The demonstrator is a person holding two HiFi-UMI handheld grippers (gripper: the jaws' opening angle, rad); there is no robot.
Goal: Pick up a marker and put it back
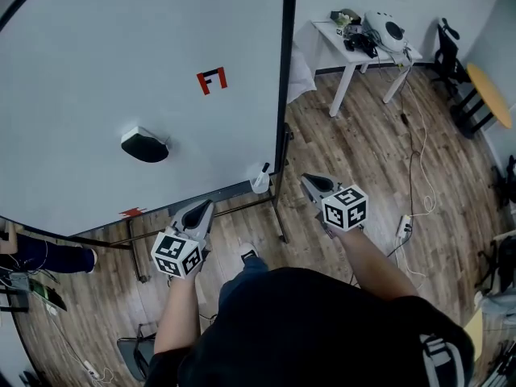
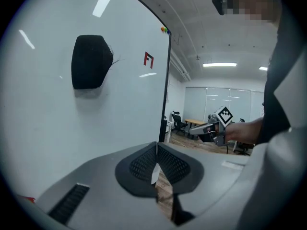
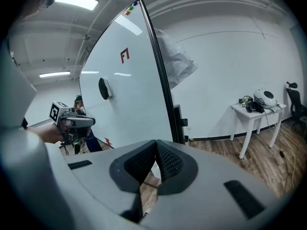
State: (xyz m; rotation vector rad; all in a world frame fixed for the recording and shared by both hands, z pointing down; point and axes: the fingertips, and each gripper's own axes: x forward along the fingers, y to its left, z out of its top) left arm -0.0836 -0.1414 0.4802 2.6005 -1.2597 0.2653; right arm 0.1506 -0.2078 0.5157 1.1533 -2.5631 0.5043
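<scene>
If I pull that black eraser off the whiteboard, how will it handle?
The eraser sits unsupported on the upright whiteboard, so it is probably magnetic: expect brief resistance, then a light load. Its flat-backed, domed shape seems unlikely to roll.

A red F-like mark (image 1: 212, 80) stands on the whiteboard (image 1: 97, 71).

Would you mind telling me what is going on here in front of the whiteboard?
A person stands facing a whiteboard, holding a gripper in each hand. The left gripper and the right gripper are both shut and empty, pointed toward the board's lower edge. A black eraser sticks to the board, and a small white cup hangs at its lower right corner with what may be a marker in it. Nothing has been picked up yet.
</scene>
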